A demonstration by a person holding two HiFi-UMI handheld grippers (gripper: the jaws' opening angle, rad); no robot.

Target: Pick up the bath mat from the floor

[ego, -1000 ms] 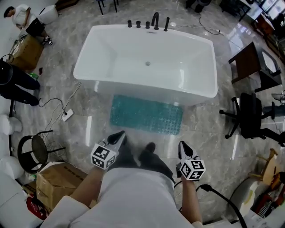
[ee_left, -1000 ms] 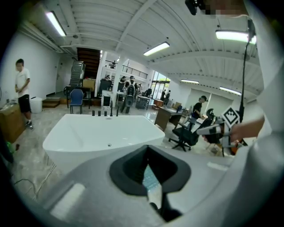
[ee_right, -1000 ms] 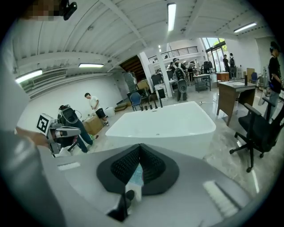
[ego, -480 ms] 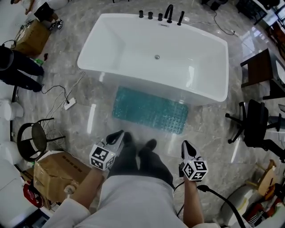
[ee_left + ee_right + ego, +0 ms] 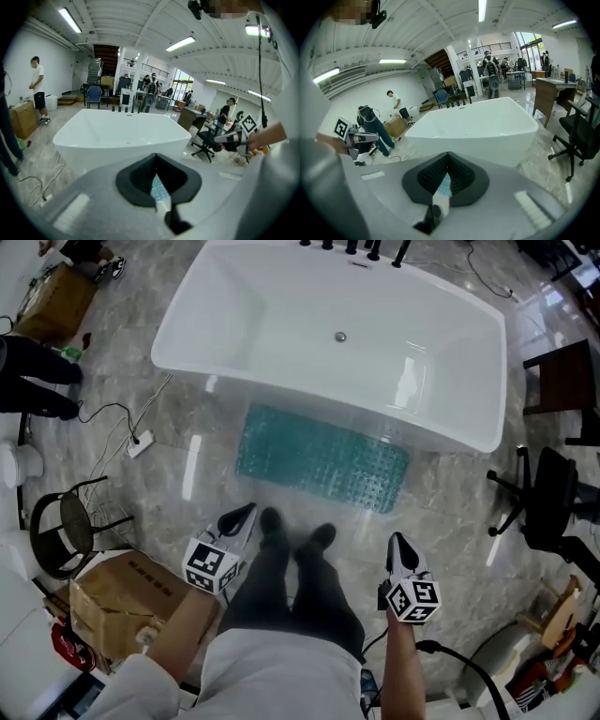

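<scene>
A teal studded bath mat point(image 5: 322, 457) lies flat on the marble floor, right against the front of the white bathtub point(image 5: 281, 324). My left gripper point(image 5: 238, 517) hangs shut and empty, short of the mat's near left corner and beside the person's dark shoes point(image 5: 272, 521). Shut and empty too, my right gripper point(image 5: 399, 544) hovers below the mat's near right corner. In the left gripper view a sliver of the mat point(image 5: 158, 188) shows below the closed jaws. The right gripper view shows the same mat point(image 5: 442, 185) under its closed jaws. Neither gripper touches the mat.
A cardboard box point(image 5: 117, 596) and a black wire stool point(image 5: 66, 531) stand at the left. A power strip point(image 5: 141, 443) with its cable lies left of the mat. A black office chair point(image 5: 553, 502) is at the right. A person point(image 5: 37, 381) crouches at the far left.
The view has sunk and come closer to the tub and mat, which look larger. Both grippers have come down with it, still shut and short of the mat.
</scene>
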